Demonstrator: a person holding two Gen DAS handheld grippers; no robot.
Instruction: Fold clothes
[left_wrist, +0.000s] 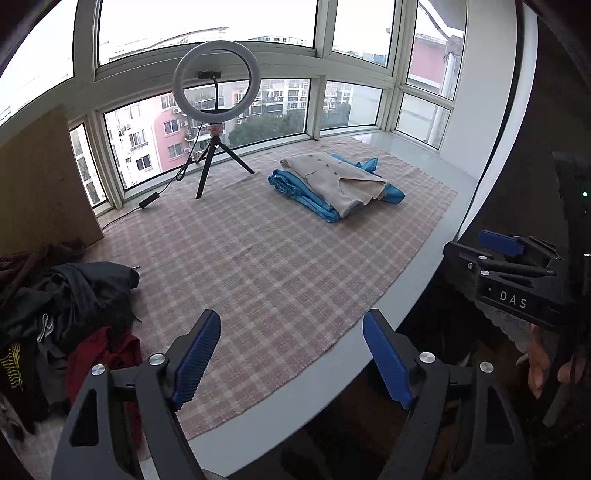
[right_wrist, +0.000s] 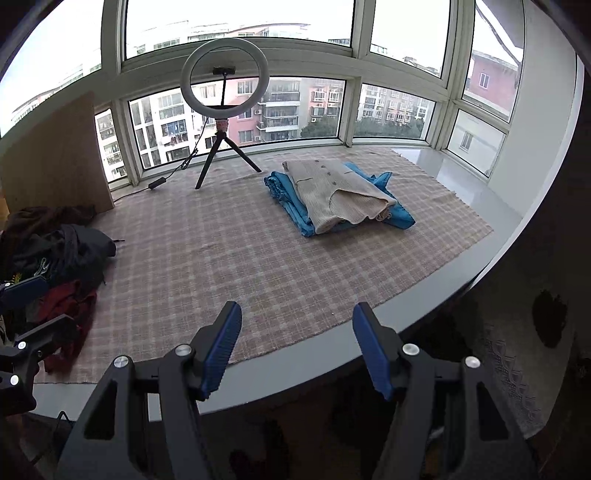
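My left gripper (left_wrist: 291, 354) hangs over the near edge of the checked cloth (left_wrist: 258, 258), jaws wide apart, holding nothing. My right gripper (right_wrist: 297, 347) is the same, gaping and empty. The beige knit (right_wrist: 340, 190) lies folded on the folded blue garment (right_wrist: 291, 206), far right on the cloth. An unfolded pile (left_wrist: 70, 310) sits at the left edge, near the ring light (left_wrist: 216, 83).

Black tongs (left_wrist: 291, 354) (ribbed blue pads (left_wrist: 197, 356)), silver screws.
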